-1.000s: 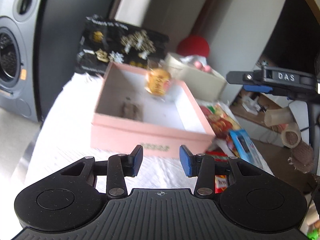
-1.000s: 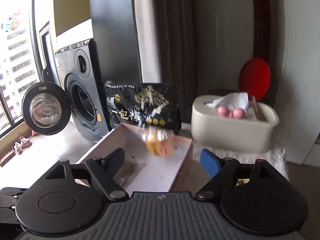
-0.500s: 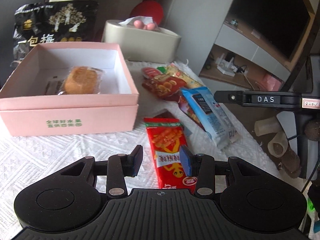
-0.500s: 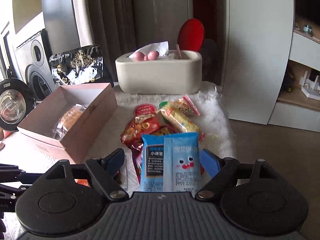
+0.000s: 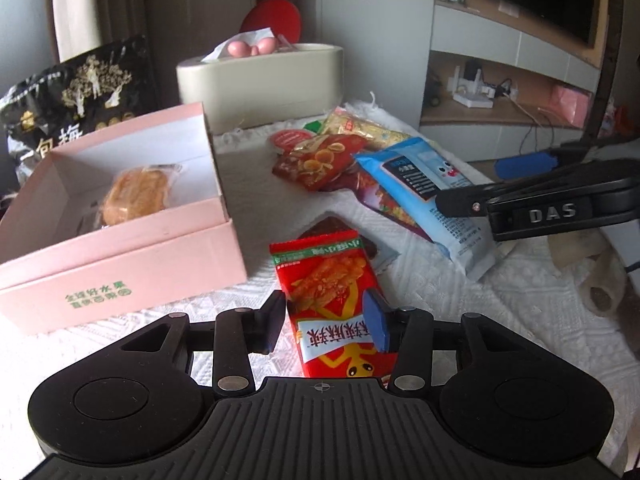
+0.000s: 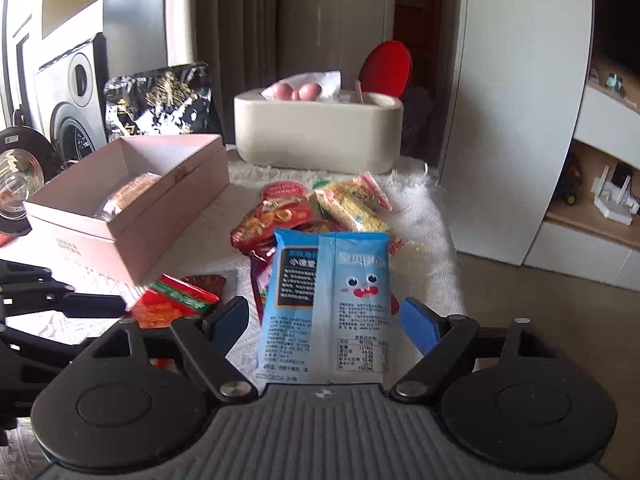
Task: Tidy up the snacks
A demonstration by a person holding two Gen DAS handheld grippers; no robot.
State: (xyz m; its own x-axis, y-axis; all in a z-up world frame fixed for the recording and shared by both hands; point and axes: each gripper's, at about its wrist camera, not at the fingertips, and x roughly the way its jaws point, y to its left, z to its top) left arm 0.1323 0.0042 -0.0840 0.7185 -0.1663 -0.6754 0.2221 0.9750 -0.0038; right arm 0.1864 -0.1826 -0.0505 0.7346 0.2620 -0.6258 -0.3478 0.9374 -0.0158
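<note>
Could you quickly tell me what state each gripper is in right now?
Left gripper: open and opening, red snack packet between its fingers, ungripped.
Right gripper: open, straddling blue snack packet.

Daylit room: washing machine (image 6: 74,108) left, dark curtains (image 6: 248,32) behind, white shelving (image 5: 508,92) right.

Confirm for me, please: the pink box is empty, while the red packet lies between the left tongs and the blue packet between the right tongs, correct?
Not quite: the pink box is not empty. The left wrist view shows a wrapped golden pastry lying inside it. The rest holds: the red packet lies between the opening left tongs, and the blue packet lies between the right tongs.
</note>
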